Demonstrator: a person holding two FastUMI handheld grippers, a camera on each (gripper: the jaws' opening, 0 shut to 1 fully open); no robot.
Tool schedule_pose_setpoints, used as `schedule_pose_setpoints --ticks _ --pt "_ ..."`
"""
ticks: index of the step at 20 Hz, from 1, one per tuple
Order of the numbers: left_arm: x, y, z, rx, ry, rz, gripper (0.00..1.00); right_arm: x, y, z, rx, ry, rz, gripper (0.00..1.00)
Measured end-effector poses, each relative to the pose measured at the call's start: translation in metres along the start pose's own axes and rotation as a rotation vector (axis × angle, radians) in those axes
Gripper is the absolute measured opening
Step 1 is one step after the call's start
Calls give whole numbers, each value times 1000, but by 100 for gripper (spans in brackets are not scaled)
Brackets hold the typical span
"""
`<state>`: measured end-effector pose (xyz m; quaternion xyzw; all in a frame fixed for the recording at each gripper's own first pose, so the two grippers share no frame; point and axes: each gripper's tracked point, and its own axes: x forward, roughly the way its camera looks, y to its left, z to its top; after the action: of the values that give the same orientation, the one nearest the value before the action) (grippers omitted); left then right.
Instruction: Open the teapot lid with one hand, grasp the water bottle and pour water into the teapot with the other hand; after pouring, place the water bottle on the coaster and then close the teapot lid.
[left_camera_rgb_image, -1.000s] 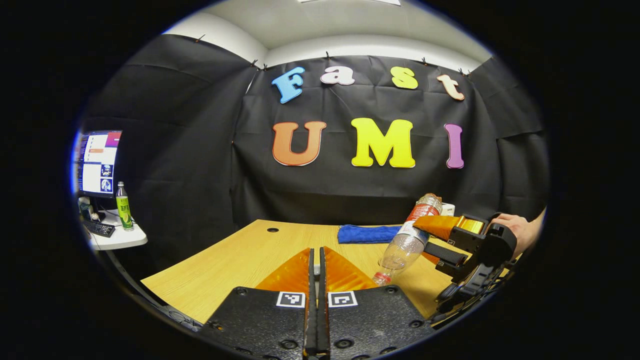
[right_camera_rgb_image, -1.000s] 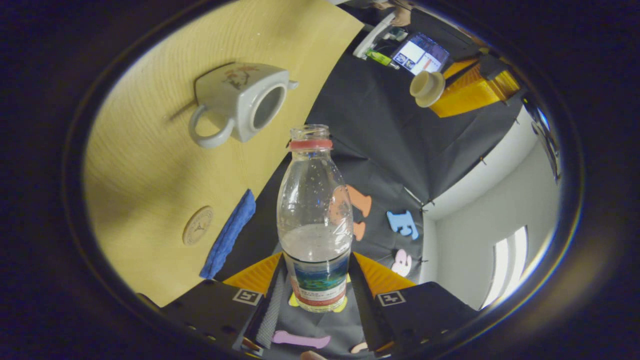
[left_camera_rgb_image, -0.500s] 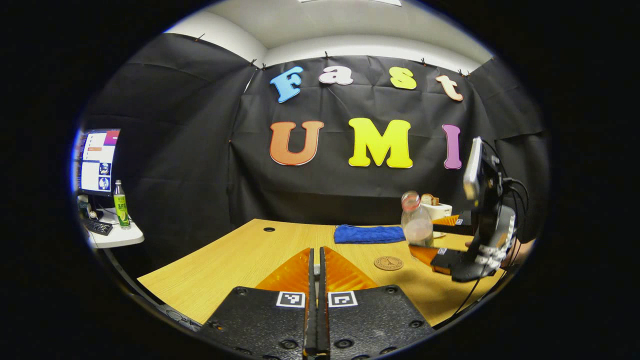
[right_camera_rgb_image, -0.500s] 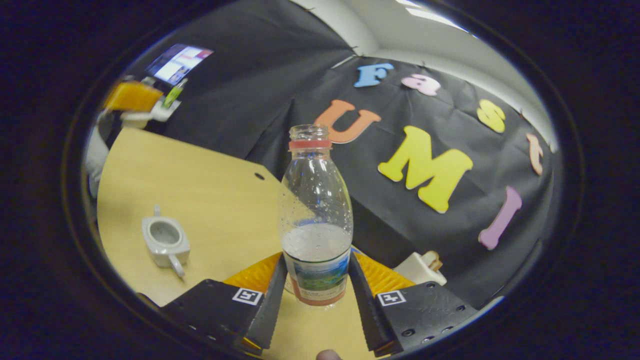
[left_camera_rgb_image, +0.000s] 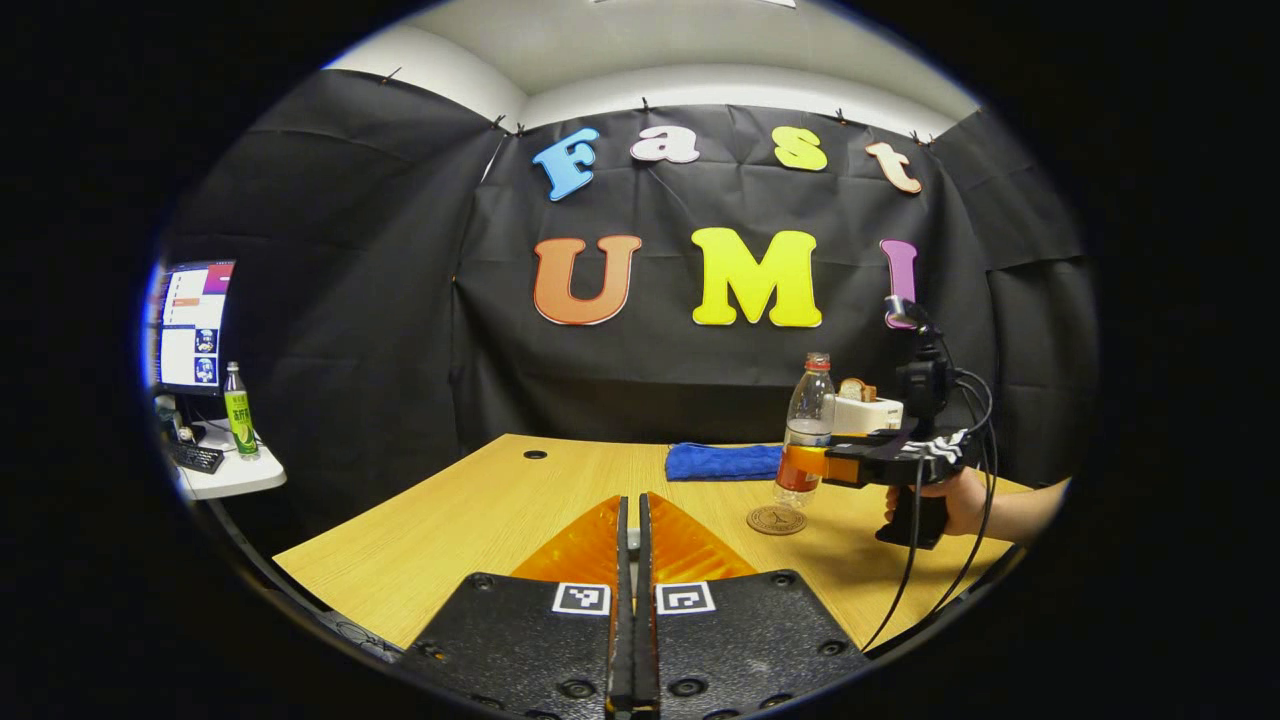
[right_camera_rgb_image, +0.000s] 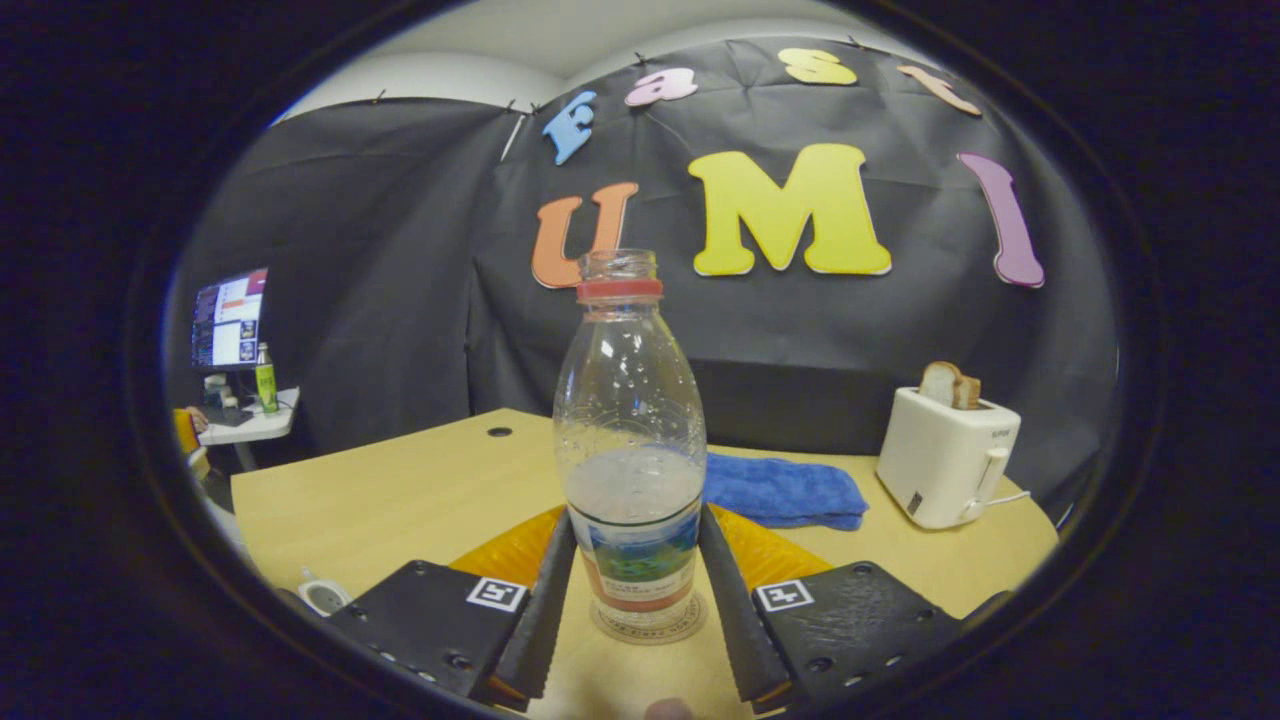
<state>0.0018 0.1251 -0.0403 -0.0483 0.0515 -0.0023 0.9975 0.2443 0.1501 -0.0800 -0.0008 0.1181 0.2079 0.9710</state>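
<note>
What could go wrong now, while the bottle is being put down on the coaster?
1. The bottle has no cap and is still partly full; if it tips, water may spill toward the blue cloth.
2. It seems to hang just above the coaster, so the right gripper opening early could make it land off-centre and wobble.

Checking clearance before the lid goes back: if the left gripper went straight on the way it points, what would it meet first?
Probably nothing nearby: beyond the shut left gripper lies bare wooden table, then the booth's black wall; depth is unclear.
</note>
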Motion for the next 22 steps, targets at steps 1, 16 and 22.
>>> schedule_pose_setpoints --ticks 1,16,22 --pt "-1 -1 1 3 1 4 3 7 -1 -6 10 13 -3 68" --pt "7 1 -11 17 28 13 3 23 -10 -36 41 90 -24 94" --pt "9 -12 -13 -4 22 -5 3 -31 -9 -40 44 109 6 95"
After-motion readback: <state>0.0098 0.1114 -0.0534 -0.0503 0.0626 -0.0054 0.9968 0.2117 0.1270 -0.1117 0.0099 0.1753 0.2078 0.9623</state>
